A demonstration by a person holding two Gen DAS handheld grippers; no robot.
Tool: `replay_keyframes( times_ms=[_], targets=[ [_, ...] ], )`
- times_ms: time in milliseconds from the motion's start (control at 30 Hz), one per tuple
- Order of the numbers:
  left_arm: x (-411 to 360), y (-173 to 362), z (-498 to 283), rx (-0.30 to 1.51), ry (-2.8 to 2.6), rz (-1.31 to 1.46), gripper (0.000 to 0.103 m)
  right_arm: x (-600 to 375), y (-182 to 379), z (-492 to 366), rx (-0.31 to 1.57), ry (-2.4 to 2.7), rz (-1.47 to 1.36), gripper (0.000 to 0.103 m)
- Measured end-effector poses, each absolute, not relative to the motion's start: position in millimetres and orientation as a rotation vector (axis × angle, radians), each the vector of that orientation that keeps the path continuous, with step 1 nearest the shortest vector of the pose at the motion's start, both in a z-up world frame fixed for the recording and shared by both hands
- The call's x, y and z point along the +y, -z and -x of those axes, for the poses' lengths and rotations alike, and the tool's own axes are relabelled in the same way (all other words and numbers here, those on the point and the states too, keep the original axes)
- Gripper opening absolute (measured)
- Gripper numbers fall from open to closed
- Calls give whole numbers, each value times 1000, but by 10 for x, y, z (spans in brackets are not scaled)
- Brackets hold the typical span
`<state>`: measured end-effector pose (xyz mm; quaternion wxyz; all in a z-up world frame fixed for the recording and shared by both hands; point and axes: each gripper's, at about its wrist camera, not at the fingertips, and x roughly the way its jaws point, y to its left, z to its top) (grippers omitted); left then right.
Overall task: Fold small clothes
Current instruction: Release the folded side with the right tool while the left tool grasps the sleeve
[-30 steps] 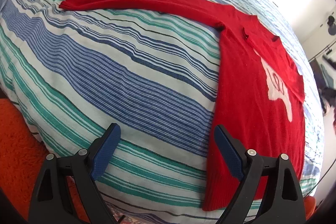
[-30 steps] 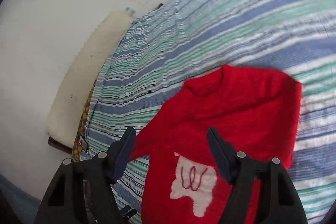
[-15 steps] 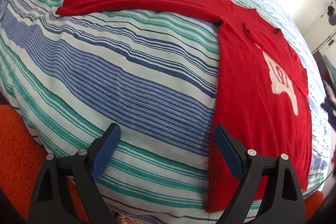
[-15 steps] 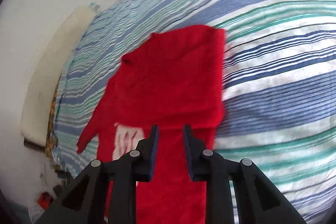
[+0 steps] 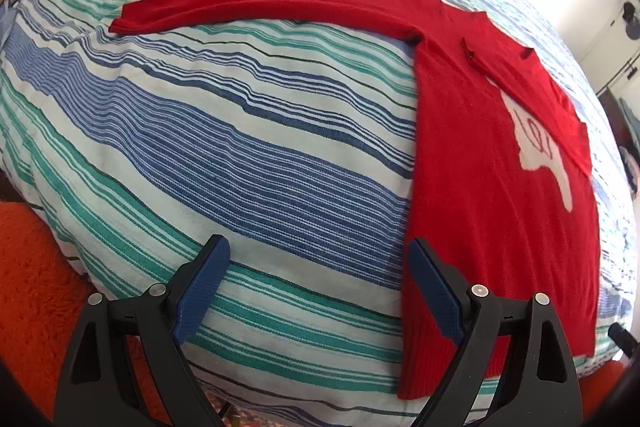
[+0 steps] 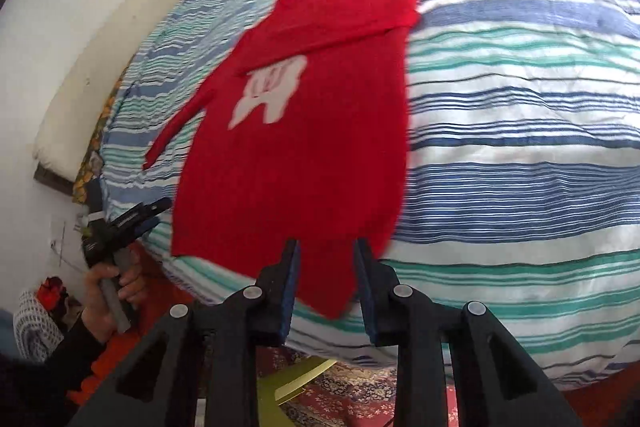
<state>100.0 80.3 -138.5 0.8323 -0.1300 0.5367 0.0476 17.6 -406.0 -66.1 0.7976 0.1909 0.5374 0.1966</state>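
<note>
left wrist view: the left hand-held gripper (image 5: 316, 267) hovers low at the bed edge, jaws spread wide, holding nothing. the red knitted long-sleeved sweater (image 5: 480, 163) lies flat on the blue-green striped bed cover (image 5: 240, 155), one sleeve stretched out. the right hand-held gripper (image 6: 326, 255) hovers over the hem, jaws narrowly parted, gripping nothing.

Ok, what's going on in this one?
A person with two handheld grippers is folding a small red knit sweater with a white chest patch on a blue, green and white striped bedspread. One sleeve is folded across the chest; the other lies stretched out to the side. The left gripper hovers wide open by the hem. The right gripper, jaws partly open, straddles the hem's corner, seemingly without pinching it.
</note>
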Motion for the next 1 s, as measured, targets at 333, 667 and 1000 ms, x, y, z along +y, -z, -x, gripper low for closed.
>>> replay_keyframes(
  times_ms=[333, 667, 1000],
  targets=[
    [847, 1365, -937, 1129, -94, 274, 92, -3730, 967, -146, 1147, -267, -260, 40],
    [837, 1393, -992, 1138, -85, 287, 92, -3676, 682, -44, 972, -250, -185, 45],
    [922, 1298, -1025, 1136, -50, 347, 92, -3621, 601, -35, 905, -235, -165, 48]
  ],
)
